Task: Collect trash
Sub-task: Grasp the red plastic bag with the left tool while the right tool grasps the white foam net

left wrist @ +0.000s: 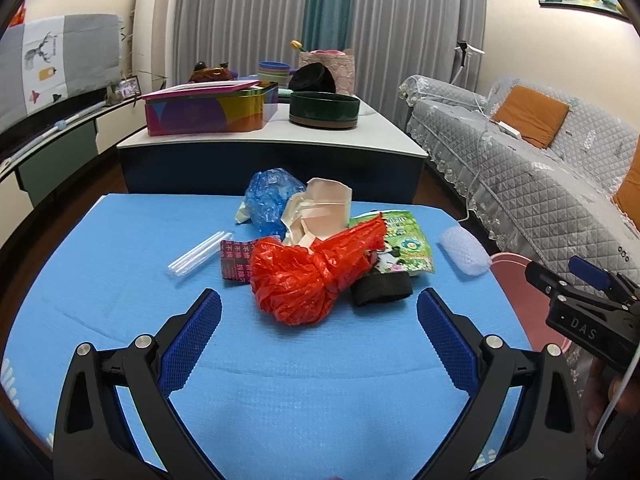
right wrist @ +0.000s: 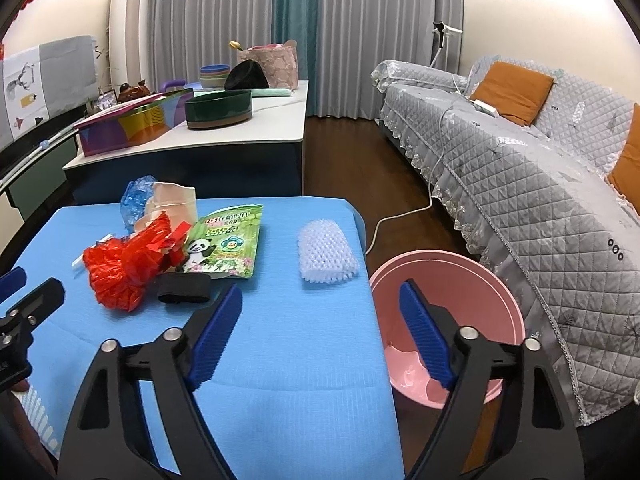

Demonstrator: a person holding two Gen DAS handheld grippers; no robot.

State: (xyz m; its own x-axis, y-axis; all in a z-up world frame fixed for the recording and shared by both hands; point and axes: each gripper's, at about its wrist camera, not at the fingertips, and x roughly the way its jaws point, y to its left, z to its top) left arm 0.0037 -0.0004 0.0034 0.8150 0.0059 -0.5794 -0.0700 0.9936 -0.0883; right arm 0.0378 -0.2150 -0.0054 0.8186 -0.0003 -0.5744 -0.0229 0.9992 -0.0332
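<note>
Blue textured mat covers the table point(left wrist: 120, 280), trash heaped at centre frame in the left wrist view. Crumpled red plastic bag point(left wrist: 308, 276) lies foremost in the heap. Behind it, crumpled beige paper wrapper point(left wrist: 320, 208) and scrunched blue plastic bag point(left wrist: 270, 198), touching. Green pouch printed with a panda point(left wrist: 404, 248) sits right of the red bag, partly under it. Black folded band point(left wrist: 382, 288) lies just in front of the pouch. Dark red printed packet point(left wrist: 236, 260) pokes out at the red bag's left edge; clear plastic tubes point(left wrist: 200, 254) lie just beside that, centre left. White foam net sleeve point(right wrist: 326, 252) lies apart from the heap, near the table's right edge.

Pink round plastic basin point(right wrist: 448, 280) stands on the floor below the table's right edge, lower right of the right wrist view.

Left claw point(left wrist: 318, 320) spread wide, nothing between its blue pads, hovering over the mat just in front of the red bag. Right claw point(right wrist: 320, 320) also spread, empty, one finger over the mat, the other over the basin
</note>
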